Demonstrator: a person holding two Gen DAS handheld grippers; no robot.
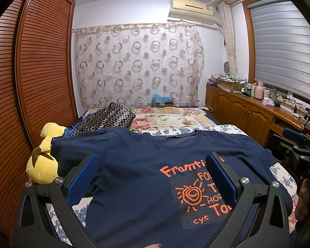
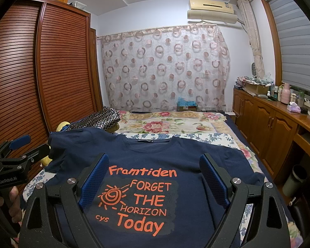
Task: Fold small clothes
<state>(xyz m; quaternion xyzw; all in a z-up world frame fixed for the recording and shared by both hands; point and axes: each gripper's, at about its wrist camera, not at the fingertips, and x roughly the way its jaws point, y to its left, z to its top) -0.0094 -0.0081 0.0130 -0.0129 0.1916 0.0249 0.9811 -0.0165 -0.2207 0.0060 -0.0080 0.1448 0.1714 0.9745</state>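
Observation:
A navy T-shirt (image 1: 138,165) with orange print lies spread face up on the bed, collar toward the far end. In the right wrist view the same T-shirt (image 2: 155,157) fills the foreground. My left gripper (image 1: 153,161) hovers open above its left half, nothing between the blue pads (image 1: 82,177). My right gripper (image 2: 155,163) hangs open above the printed chest. The right gripper (image 1: 299,144) also shows at the right edge of the left wrist view, and the left gripper (image 2: 29,144) at the left edge of the right wrist view.
A yellow plush toy (image 1: 45,161) lies at the bed's left edge by the slatted wardrobe (image 1: 31,82). A patterned dark cushion (image 1: 107,117) and floral blanket (image 1: 165,117) lie beyond the shirt. Wooden cabinets (image 2: 268,128) line the right side; a hand (image 2: 14,202) grips the left tool.

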